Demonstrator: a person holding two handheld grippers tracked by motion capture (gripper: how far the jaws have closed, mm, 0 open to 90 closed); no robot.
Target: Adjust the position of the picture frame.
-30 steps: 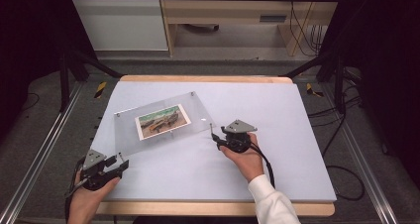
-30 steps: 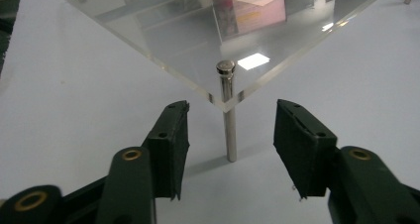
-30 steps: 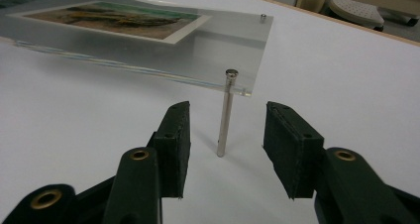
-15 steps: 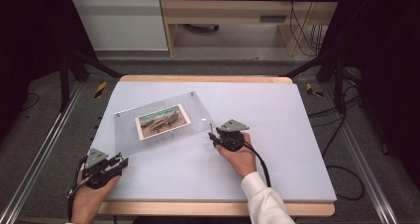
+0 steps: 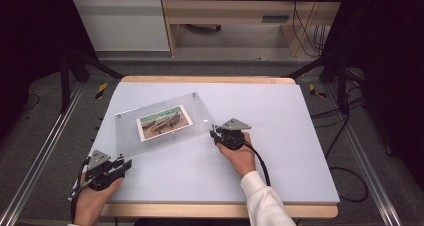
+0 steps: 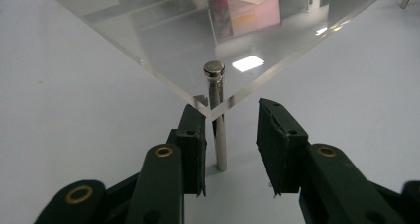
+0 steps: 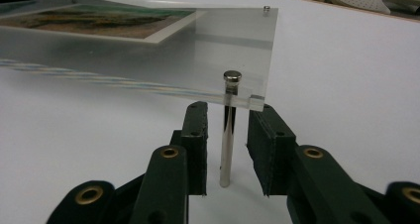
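Observation:
A clear acrylic photo frame (image 5: 200, 111) stands on short metal posts on the table and holds a landscape photo (image 5: 164, 122). My left gripper (image 5: 126, 163) is at its near left corner. In the left gripper view the gripper (image 6: 231, 120) is open, with the corner post (image 6: 218, 130) just inside the left jaw, not gripped. My right gripper (image 5: 214, 133) is at the frame's near right corner. In the right gripper view it (image 7: 227, 119) is open too, its jaws either side of a post (image 7: 229, 140) with gaps on both sides.
The pale table top (image 5: 280, 151) has bare room to the right of the frame and in front of it. Its wooden front edge (image 5: 220, 210) lies close to both hands. A cable (image 5: 260, 161) trails from the right gripper toward the person.
My right gripper has crept left and forward up to the frame's near right corner. The left gripper has barely moved. The frame is where it was.

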